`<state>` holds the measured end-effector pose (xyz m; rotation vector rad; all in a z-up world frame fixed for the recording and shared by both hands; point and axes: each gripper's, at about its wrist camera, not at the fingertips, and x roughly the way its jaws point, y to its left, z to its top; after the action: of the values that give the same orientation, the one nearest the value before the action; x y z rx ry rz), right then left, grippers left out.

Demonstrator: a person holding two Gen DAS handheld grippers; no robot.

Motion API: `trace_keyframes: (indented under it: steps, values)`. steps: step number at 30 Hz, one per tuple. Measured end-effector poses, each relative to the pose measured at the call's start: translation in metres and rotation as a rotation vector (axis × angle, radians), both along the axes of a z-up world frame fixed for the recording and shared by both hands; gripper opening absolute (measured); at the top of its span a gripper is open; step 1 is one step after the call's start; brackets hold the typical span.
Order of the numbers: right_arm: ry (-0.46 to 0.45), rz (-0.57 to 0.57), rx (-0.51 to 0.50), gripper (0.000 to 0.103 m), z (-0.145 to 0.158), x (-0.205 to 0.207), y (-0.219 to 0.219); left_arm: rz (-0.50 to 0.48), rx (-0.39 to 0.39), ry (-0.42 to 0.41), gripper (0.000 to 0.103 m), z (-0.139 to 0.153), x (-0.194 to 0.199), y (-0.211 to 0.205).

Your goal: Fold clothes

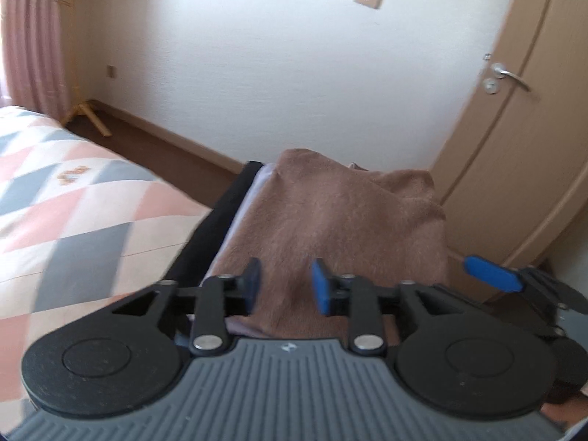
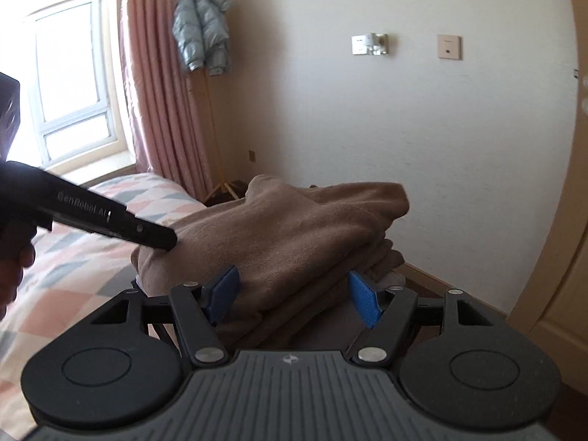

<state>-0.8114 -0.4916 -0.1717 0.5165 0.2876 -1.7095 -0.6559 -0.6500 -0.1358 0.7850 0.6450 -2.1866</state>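
Note:
A folded brown garment [image 1: 330, 220] lies on top of a small stack, with a pale layer [image 1: 253, 198] and a black layer [image 1: 220, 220] showing under its left edge. My left gripper [image 1: 286, 286] hovers just over the near end of the brown cloth, open, its pads clear of the fabric. In the right wrist view the brown garment [image 2: 294, 231] shows several folded layers. My right gripper [image 2: 294, 297] stands open around its near edge, and the pads do not visibly press it. My left gripper's black body [image 2: 110, 217] reaches in from the left onto the cloth.
The stack sits at the corner of a bed with a pastel diamond quilt [image 1: 73, 202]. A wooden door [image 1: 514, 128] stands close on the right, brown floor [image 1: 154, 147] runs along the white wall. A coat stand with a puffer jacket [image 2: 202, 36], a pink curtain [image 2: 158, 92] and a window [image 2: 70, 73] are behind.

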Motion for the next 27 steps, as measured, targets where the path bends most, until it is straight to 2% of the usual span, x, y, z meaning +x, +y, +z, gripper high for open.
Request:
trace_keyframes:
  steps: [2, 3, 4, 8, 11, 21, 25, 27]
  values:
    - [-0.011, -0.010, 0.004, 0.069, 0.012, 0.004, 0.010, 0.027, 0.008, -0.030, 0.052, 0.012, 0.004, 0.011]
    - [-0.036, -0.022, 0.022, 0.070, 0.017, 0.007, 0.015, 0.038, 0.013, -0.039, 0.056, 0.017, 0.008, 0.018]
    - [-0.066, -0.035, 0.043, 0.072, 0.021, 0.010, 0.020, 0.043, 0.020, -0.046, 0.065, 0.022, 0.013, 0.025]
    - [-0.239, -0.111, 0.128, 0.075, 0.028, 0.029, 0.045, 0.037, 0.035, -0.092, 0.068, 0.038, 0.033, 0.053]
    - [-0.307, -0.157, 0.140, 0.079, 0.040, 0.044, 0.071, 0.028, 0.041, -0.134, 0.072, 0.051, 0.046, 0.075]
    - [-0.257, -0.283, 0.105, 0.085, 0.085, 0.100, 0.139, 0.017, -0.030, -0.160, 0.089, 0.091, 0.100, 0.151]
    - [-0.245, -0.293, 0.100, 0.088, 0.096, 0.123, 0.163, 0.024, -0.059, -0.188, 0.102, 0.102, 0.117, 0.177]
    - [-0.232, -0.288, 0.096, 0.092, 0.102, 0.135, 0.173, 0.027, -0.085, -0.204, 0.102, 0.106, 0.124, 0.189]
